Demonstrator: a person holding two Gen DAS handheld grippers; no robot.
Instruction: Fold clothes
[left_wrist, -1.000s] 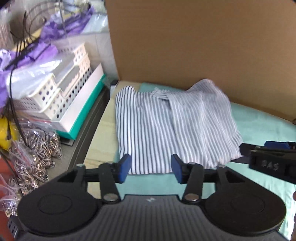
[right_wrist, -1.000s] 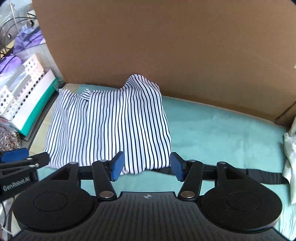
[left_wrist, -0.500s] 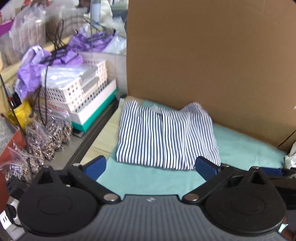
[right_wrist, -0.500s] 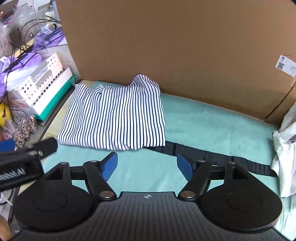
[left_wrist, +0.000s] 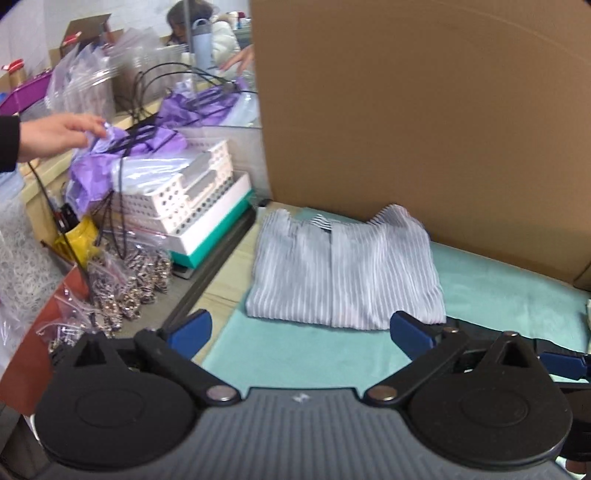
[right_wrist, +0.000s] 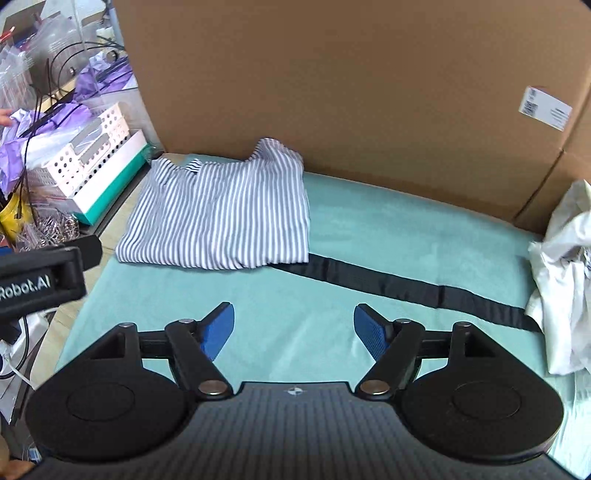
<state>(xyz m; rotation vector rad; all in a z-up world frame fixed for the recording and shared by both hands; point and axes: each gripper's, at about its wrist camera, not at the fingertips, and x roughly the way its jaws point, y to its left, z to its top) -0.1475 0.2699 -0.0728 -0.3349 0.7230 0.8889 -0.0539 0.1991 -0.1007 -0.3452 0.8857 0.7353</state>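
**Both tools released, striped shirt folded on the mat**

Left tool (left_wrist: 299, 332) and right tool (right_wrist: 293, 328) both hang with blue pads spread wide, grasping nothing, apart from the cloth. Ahead, the folded striped shirt (right_wrist: 218, 218) lies on the teal mat (right_wrist: 388, 229) against the cardboard wall (right_wrist: 351, 81), which carries 1 white label (right_wrist: 545, 108), its print too small to read. "Robot.AI" shows on the left tool's body. A black strap (right_wrist: 399, 284) runs from the shirt toward crumpled white cloth (right_wrist: 561, 273). White perforated baskets (left_wrist: 177, 192) stand left of the bench.
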